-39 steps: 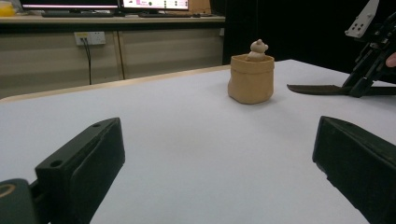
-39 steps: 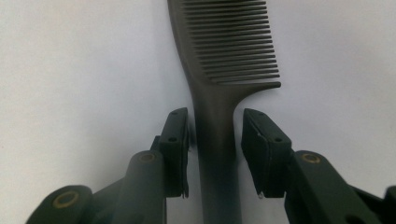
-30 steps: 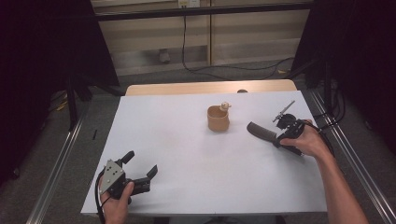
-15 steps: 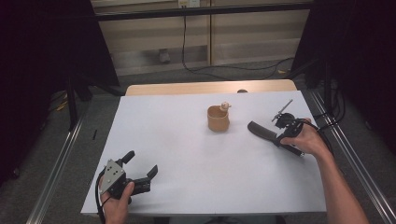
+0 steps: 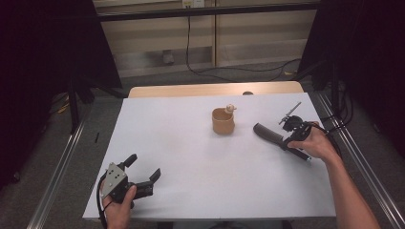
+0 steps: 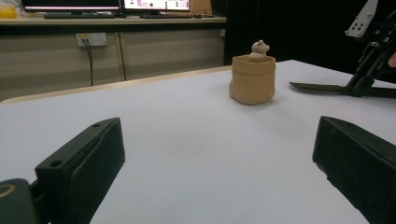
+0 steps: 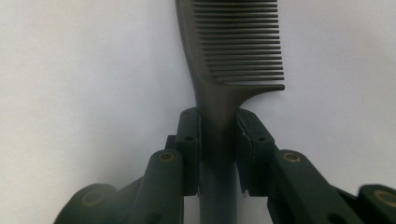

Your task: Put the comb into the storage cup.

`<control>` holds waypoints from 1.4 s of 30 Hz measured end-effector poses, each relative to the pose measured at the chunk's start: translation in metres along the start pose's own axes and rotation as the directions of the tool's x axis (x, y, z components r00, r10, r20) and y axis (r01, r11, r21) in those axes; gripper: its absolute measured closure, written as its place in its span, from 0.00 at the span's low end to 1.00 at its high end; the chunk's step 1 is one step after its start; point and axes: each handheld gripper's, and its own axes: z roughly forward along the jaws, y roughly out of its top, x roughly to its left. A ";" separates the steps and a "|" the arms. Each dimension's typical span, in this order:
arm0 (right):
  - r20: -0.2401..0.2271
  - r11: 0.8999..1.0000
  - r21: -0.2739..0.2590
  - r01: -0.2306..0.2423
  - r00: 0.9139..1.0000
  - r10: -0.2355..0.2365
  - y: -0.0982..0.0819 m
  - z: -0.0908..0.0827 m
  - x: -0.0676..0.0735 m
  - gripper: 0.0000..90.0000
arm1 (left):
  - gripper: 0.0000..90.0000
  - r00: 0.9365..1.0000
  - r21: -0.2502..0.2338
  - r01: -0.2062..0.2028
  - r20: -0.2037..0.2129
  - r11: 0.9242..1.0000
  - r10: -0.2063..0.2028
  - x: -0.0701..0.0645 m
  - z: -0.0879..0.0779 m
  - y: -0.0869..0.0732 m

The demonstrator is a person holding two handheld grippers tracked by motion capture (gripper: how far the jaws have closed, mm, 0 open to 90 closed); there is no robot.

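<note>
White table (image 5: 191, 157) seen from above. Left gripper (image 5: 143, 172) rested at near-left corner, jaws wide apart, nothing between them. Right gripper (image 7: 218, 135) at right side, clamped on handle of dark plastic comb (image 7: 233, 51) lying flat. Small tan pouch-shaped pot (image 5: 223, 121) with pale figure (image 5: 230, 108) at rim stood mid-table, left of comb.

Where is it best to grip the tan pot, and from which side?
Probably across the pot's body, level with the table. It stands upright and its walls are bare. A small figure sits at the rim, so coming from above looks less sure.
</note>
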 end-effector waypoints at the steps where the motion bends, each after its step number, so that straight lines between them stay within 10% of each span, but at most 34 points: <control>1: -0.003 1.000 -0.003 -0.003 1.000 0.003 0.000 0.000 0.001 0.81 | 0.03 1.000 -0.005 -0.002 0.002 1.000 0.002 0.000 0.000 0.000; 20: 0.060 0.977 -0.202 -0.067 0.995 0.081 -0.008 -0.018 0.013 0.81 | 0.03 1.000 -0.009 0.003 0.002 1.000 -0.003 0.001 -0.002 0.001; 34: 0.057 0.922 -0.364 -0.129 0.985 0.161 -0.024 -0.024 0.014 0.81 | 0.03 1.000 -0.006 0.006 0.002 1.000 -0.006 0.000 -0.001 0.000; 39: 0.047 0.892 -0.424 -0.155 0.980 0.193 -0.031 -0.026 0.012 0.81 | 0.03 1.000 -0.006 0.008 0.003 1.000 -0.008 0.000 -0.001 0.000; 42: 0.005 0.858 -0.471 -0.207 0.972 0.237 -0.037 -0.028 0.012 0.81 | 0.03 1.000 -0.006 0.005 0.004 1.000 -0.005 0.000 -0.002 0.000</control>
